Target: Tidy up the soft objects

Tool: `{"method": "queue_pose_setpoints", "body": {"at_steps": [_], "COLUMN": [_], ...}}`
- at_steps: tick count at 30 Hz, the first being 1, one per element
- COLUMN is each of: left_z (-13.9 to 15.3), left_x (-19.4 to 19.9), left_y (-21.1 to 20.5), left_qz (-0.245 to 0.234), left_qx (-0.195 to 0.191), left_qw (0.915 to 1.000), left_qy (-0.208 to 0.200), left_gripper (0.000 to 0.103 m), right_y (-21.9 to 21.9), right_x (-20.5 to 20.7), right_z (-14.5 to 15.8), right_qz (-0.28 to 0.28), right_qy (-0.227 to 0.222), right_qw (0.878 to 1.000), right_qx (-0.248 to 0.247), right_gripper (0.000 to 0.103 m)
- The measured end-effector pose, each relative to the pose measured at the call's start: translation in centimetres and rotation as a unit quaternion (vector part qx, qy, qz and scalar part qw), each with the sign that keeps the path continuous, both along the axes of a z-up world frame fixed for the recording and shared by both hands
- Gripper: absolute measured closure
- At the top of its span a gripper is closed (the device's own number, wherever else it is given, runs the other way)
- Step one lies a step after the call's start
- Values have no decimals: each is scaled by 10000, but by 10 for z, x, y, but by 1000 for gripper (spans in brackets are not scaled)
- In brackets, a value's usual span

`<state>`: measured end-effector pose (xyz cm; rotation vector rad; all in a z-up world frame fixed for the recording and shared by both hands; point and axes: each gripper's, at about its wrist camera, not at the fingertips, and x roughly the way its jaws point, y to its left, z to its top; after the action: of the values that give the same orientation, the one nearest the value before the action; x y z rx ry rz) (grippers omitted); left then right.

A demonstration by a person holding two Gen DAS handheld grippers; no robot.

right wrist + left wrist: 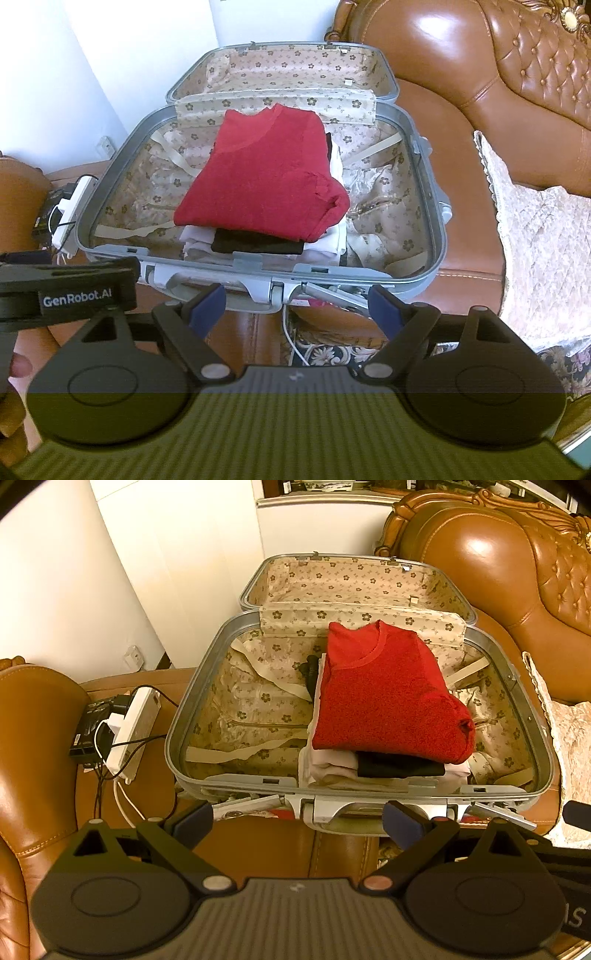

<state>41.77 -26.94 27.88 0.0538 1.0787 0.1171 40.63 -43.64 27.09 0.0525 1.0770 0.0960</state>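
Note:
An open grey suitcase [173, 738] [439, 236] with flowered beige lining rests on a brown leather sofa. Inside it lies a stack of folded clothes. A red sweater [384, 698] [258, 177] is on top, over a black garment [399, 768] [255, 242] and white pieces [328, 764] [195, 236]. My left gripper [299, 825] hovers open just in front of the case's handle, nothing between its fingers. My right gripper [297, 304] is also open and empty, before the front rim. The left gripper's body [70, 291] shows at the left of the right wrist view.
A white power strip [136, 731] [70, 206] with plugs and cables lies left of the case beside a black box [92, 727]. A cream lace cushion [569, 746] [535, 236] sits to the right. The sofa back [487, 568] [480, 55] rises behind.

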Motion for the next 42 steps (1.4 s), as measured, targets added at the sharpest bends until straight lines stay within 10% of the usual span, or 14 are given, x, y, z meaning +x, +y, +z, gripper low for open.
{"method": "queue_pose_setpoints", "body": {"at_steps": [42], "left_z": [-10], "left_x": [-31], "left_y": [4], "left_qz": [19], "left_qx": [-210], "left_qw": [9997], "left_qy": [-107], "left_gripper": [2], "right_y": [-1], "right_x": [-38], "right_z": [-5], "right_qz": [-55], "right_qy": [-216], "right_qw": [9997], "right_qx": [127], "right_gripper": [11]}}
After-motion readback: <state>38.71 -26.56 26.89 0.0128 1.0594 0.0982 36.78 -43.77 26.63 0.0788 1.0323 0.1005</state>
